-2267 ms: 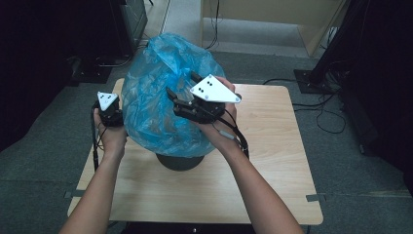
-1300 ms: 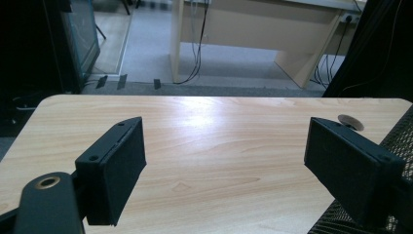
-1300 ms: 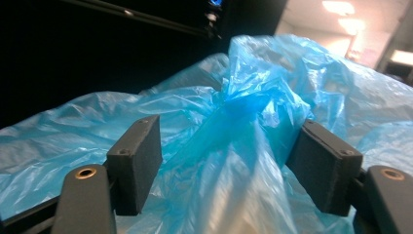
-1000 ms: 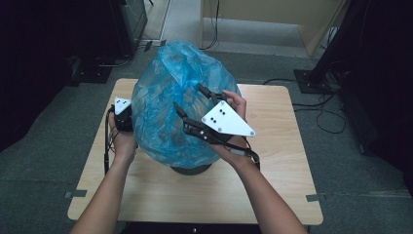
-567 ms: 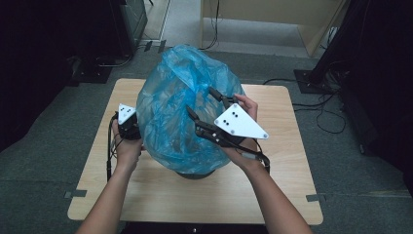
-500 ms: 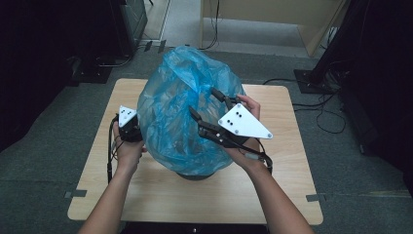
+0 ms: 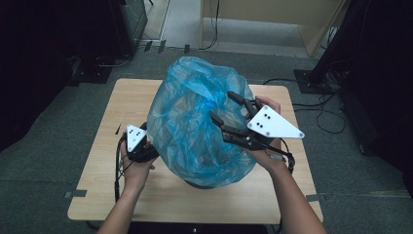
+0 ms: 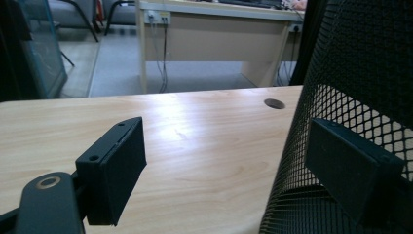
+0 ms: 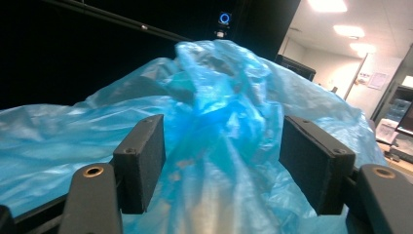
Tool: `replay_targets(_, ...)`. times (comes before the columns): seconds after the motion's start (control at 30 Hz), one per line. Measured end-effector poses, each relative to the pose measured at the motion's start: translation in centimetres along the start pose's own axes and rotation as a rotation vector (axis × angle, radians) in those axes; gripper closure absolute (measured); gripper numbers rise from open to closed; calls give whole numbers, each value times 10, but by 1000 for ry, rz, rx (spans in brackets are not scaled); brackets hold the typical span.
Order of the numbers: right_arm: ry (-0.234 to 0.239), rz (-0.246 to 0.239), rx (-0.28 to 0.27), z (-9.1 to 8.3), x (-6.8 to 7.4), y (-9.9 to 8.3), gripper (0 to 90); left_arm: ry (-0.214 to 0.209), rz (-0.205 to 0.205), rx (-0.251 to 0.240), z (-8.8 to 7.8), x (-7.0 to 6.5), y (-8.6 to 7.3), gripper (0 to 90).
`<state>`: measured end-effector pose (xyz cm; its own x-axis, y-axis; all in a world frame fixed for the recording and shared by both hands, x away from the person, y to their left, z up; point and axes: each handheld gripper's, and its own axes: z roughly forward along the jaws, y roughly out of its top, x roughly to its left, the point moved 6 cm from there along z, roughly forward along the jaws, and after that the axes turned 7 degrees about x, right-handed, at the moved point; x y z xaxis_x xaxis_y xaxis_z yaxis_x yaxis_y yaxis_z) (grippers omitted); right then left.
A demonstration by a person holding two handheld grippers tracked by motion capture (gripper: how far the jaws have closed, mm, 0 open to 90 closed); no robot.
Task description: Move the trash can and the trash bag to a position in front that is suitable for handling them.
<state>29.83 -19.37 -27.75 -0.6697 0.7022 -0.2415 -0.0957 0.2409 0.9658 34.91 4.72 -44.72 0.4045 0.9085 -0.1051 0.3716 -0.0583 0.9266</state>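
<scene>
A big blue plastic bag (image 7: pixel 199 131) stands puffed up in the middle of the wooden table (image 7: pixel 102 195), draped over a black mesh bin (image 8: pixel 350 63) whose dark foot just shows under the bag's lower edge; the work in hand looks like lining the bin, with the bag being pulled down over it from both sides.

The left gripper (image 8: pixel 224 170) sits low at the bag's left flank, near the tabletop; its jaws are spread, one pad (image 8: pixel 114 165) over bare wood and the other lying against the outside of the mesh wall; nothing is pinched between them, and no plastic shows there, so it seems placed to steady the bin or to catch the bag's hem where it comes down.

The right gripper (image 7: pixel 229 109) reaches in from the bag's right side, higher up, its jaws parted with loose folds of blue film bulging between them; the pads do not press on the plastic, so it grips nothing yet; it appears poised to gather a fold and draw it down.

The film is thin and slippery, so a shallow bite would likely slide off.
</scene>
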Motion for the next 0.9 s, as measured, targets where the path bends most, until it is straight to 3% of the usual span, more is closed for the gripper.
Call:
replay_targets(0.23,7,17,-18,-6,-10,0,299,-6,37,-7,-11,-5,-2,157)
replay_targets(0.3,-1,2,-52,-10,-13,6,285,11,39,-5,-12,2,-2,157)
replay_targets(0.4,-11,-9,-54,-13,-16,10,285,40,6,-5,-16,17,-2,157)
replay_targets(0.6,29,28,-62,-23,-20,20,278,86,-25,-33,-30,41,5,158)
replay_targets(0.7,28,66,-34,-24,-23,20,284,105,-36,-46,-37,48,9,158)
replay_targets(0.9,14,63,-31,-27,-22,22,271,122,-44,-105,-56,56,29,158)
